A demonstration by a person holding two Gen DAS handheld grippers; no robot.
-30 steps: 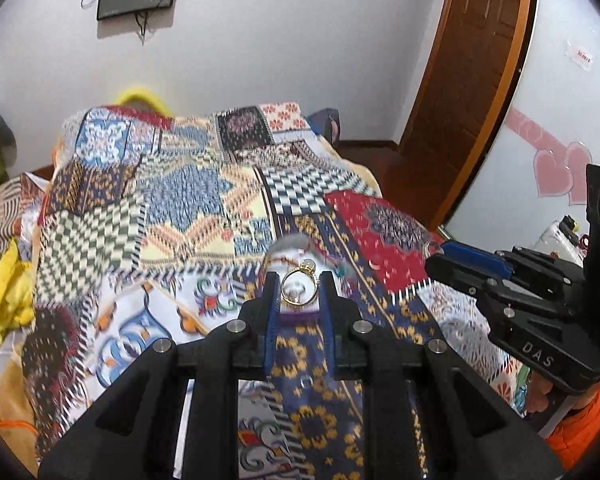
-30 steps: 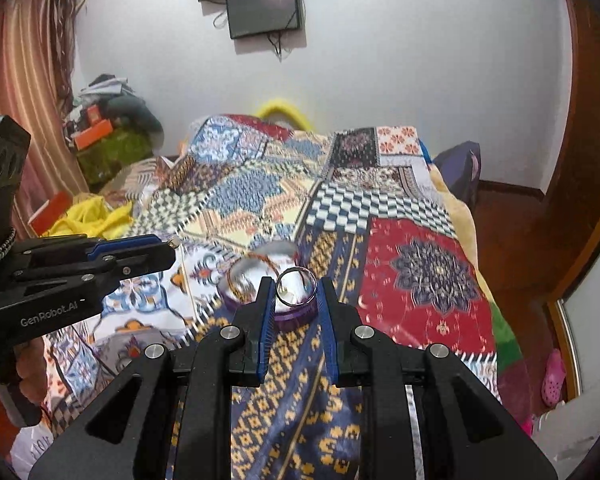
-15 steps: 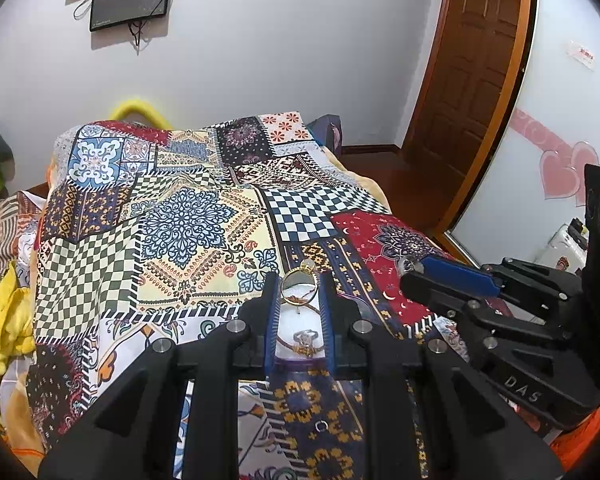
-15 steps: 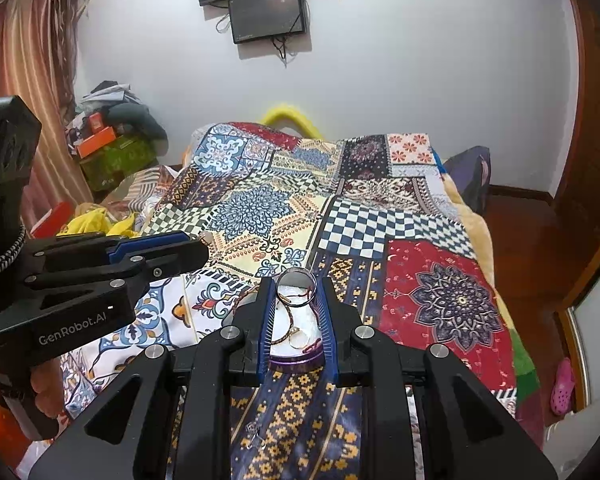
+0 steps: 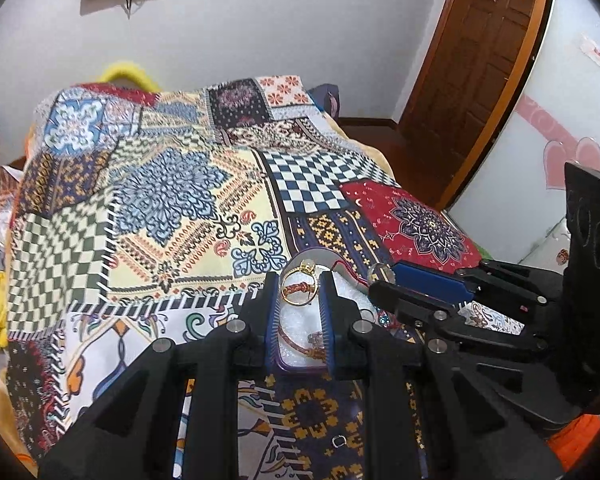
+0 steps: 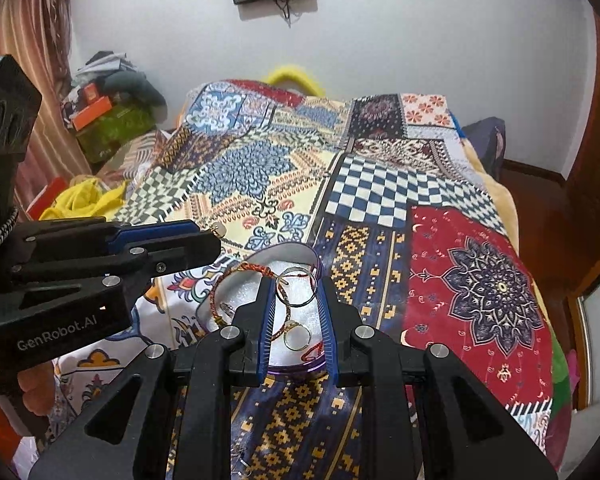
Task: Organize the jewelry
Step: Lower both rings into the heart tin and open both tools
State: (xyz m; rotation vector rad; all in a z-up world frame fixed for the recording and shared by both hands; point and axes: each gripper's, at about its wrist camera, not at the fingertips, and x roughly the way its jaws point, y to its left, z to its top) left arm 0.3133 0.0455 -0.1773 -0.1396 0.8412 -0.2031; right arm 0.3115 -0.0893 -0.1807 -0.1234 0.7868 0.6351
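Note:
In the left wrist view my left gripper (image 5: 300, 286) is shut on a gold ring with a stone (image 5: 306, 268). My right gripper (image 6: 297, 288) is shut on a plain silver ring (image 6: 298, 305). Both rings hang just above a purple-rimmed dish (image 6: 296, 369) with a white lining, which rests on the bedspread. Inside it lie a red braided bracelet (image 6: 220, 284) and another gold ring (image 6: 285, 336). The dish (image 5: 300, 369) lies under my left fingers too. The grippers are side by side: the right gripper (image 5: 384, 284) is to the right, the left gripper (image 6: 208, 236) to the left.
A patchwork bedspread (image 5: 172, 200) covers the bed. A small metal piece (image 5: 339, 441) lies on it near me. Yellow cloth (image 6: 84, 200) and piled clutter (image 6: 112, 116) sit to the left of the bed. A wooden door (image 5: 480, 60) and bare floor are past the bed's right edge.
Both grippers have moved forward and down, each with its ring still in it. The dish, earlier just ahead of the fingertips, now lies under and between the fingers.

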